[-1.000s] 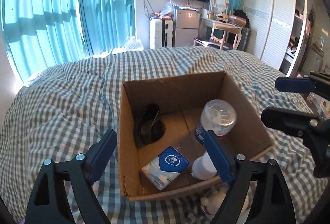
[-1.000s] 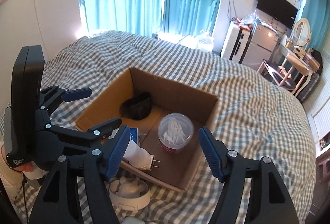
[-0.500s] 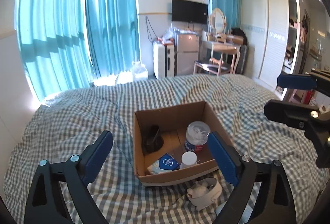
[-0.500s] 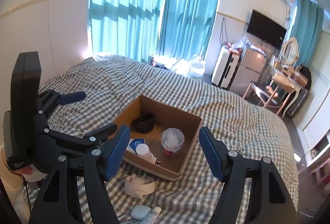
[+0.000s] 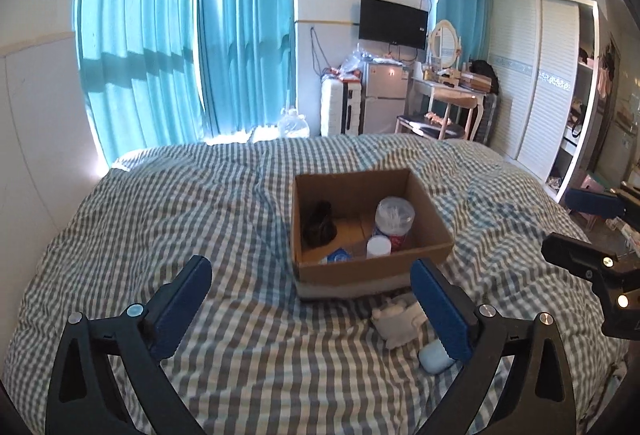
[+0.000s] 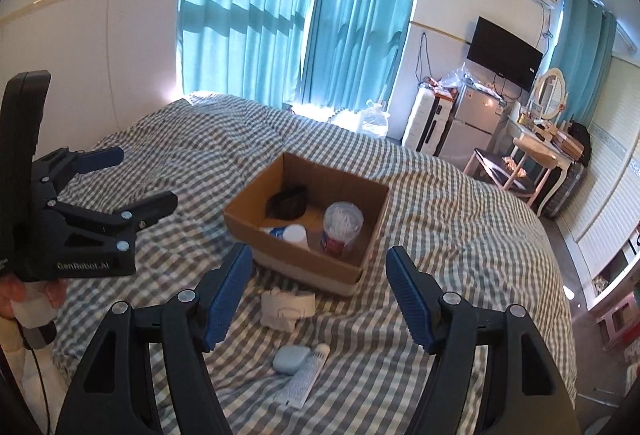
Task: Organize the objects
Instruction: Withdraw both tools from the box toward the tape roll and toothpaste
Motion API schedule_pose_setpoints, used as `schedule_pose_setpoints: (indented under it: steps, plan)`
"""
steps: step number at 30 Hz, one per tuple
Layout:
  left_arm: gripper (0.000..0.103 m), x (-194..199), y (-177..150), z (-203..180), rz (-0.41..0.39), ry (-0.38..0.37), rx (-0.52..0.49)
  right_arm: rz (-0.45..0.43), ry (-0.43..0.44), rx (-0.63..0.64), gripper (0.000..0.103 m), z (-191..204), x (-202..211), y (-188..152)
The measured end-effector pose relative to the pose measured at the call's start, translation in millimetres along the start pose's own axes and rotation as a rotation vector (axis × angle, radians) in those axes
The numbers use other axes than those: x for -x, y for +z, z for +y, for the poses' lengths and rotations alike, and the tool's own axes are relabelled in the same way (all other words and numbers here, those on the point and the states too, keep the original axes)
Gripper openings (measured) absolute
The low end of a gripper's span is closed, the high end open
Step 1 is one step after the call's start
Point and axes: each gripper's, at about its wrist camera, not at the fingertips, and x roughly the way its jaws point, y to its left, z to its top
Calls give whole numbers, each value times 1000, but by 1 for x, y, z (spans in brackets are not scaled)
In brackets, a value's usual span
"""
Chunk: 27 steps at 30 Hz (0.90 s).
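Note:
An open cardboard box (image 5: 434, 231) (image 6: 248, 219) sits on the checked bed. It holds a black object (image 5: 319, 225), a clear tub of cotton swabs (image 5: 394, 219) (image 6: 342, 225), a white-capped bottle (image 5: 378, 246) and a blue tissue pack (image 5: 339, 256). In front of the box lie a white roll (image 6: 286, 309) (image 5: 396, 319), a light-blue case (image 6: 291, 358) (image 5: 434, 358) and a tube (image 6: 306, 377). My left gripper (image 5: 310, 311) and right gripper (image 6: 318, 293) are open, empty, held back above the bed.
The checked bedspread (image 5: 200, 203) fills the foreground. Beyond the bed are teal curtains (image 5: 188, 35), a suitcase and small fridge (image 5: 384, 99), a dressing table (image 5: 448, 95) and a white wardrobe (image 5: 536, 83).
Both grippers have pulled back and up from the box, which now looks smaller and farther. The roll, case and tube in front of it have come into view.

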Motion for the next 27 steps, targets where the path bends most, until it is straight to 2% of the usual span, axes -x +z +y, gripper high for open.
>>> schedule_pose_setpoints:
  steps: [6,10,16,19,22,27]
  plan:
    - [102,-15,-46,-8,69,6,-3,70,-1,-73,69,-1,-21,-53]
    - [102,-37,-79,-20,149,-8,-12,136,14,-116,69,-2,-45,-79]
    - [102,-69,-117,-41,241,19,-60,247,-5,-106,69,6,-89,-109]
    - [102,-75,-125,-41,267,27,-64,289,-5,-117,69,6,-109,-120]
    - [102,-77,-125,-36,279,18,-30,336,11,-136,60,3,-125,-128]
    - [102,-82,-125,-31,307,14,4,415,56,-140,56,2,-147,-134]
